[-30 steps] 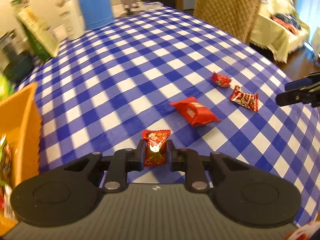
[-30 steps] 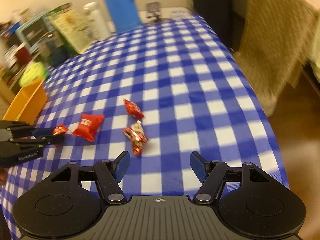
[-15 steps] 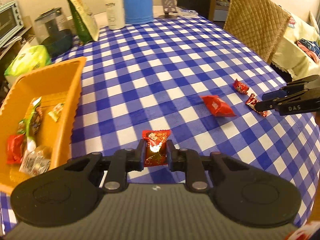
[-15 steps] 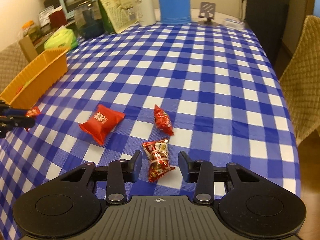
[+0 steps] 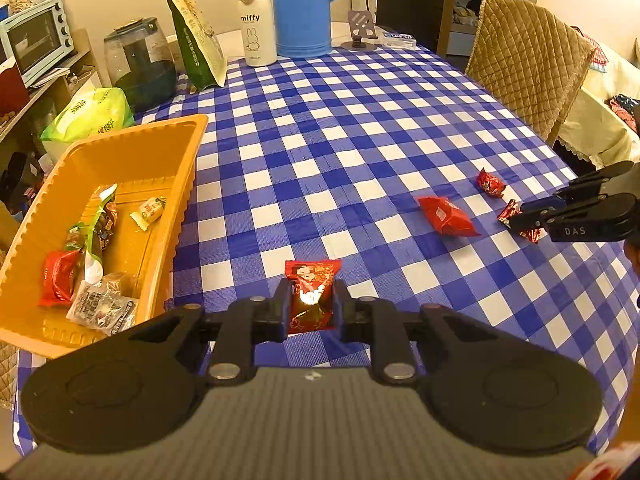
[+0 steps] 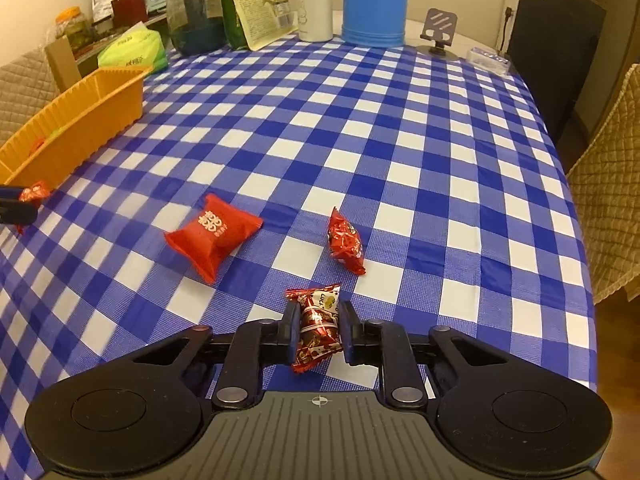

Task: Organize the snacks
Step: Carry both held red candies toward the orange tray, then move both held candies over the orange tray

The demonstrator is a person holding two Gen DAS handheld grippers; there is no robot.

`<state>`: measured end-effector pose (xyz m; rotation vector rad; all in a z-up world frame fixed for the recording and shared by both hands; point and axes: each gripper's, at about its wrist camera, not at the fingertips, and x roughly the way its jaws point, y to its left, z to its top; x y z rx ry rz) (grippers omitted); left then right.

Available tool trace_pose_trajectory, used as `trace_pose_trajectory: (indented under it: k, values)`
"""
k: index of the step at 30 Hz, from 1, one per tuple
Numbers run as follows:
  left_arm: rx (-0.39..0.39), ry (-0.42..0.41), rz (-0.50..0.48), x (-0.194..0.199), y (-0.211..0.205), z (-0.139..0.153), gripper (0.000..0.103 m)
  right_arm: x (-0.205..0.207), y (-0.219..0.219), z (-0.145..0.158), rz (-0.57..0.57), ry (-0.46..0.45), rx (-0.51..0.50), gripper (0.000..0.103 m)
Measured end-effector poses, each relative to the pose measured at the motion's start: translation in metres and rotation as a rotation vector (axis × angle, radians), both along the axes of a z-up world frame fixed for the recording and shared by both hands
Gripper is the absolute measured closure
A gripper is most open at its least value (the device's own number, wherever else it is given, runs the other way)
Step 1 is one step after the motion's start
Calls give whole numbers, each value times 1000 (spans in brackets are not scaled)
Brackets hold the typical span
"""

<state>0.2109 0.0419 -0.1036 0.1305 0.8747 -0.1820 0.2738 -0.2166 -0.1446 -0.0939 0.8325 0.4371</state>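
white bottle [image 5: 256,24] reading "miffy", right gripper [image 5: 576,216] marked "DAS"

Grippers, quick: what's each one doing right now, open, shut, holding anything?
Left gripper: shut on a red foil-wrapped candy with a cartoon print.
Right gripper: shut on a red-and-white printed candy wrapper.

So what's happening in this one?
Snacks are being sorted into the orange tray. The left claw grips a red candy near the tray. The right claw is closed around a second candy on the table. A red packet and another candy lie loose.
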Motion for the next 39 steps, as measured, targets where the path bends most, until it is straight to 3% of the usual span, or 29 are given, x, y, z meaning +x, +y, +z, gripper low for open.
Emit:
trace_pose_trajectory:
  k: [12,19,39]
  values:
    - [-34,-29,7,-24,2,19,84,-37,-6,46,-19,10,137,82]
    - [-52,-49,38,-47,16,33,84,-60,16,68,47,21,187,82]
    - [-39,-126,228,-92,115,71,84,-87,183,97,376,93,282,82]
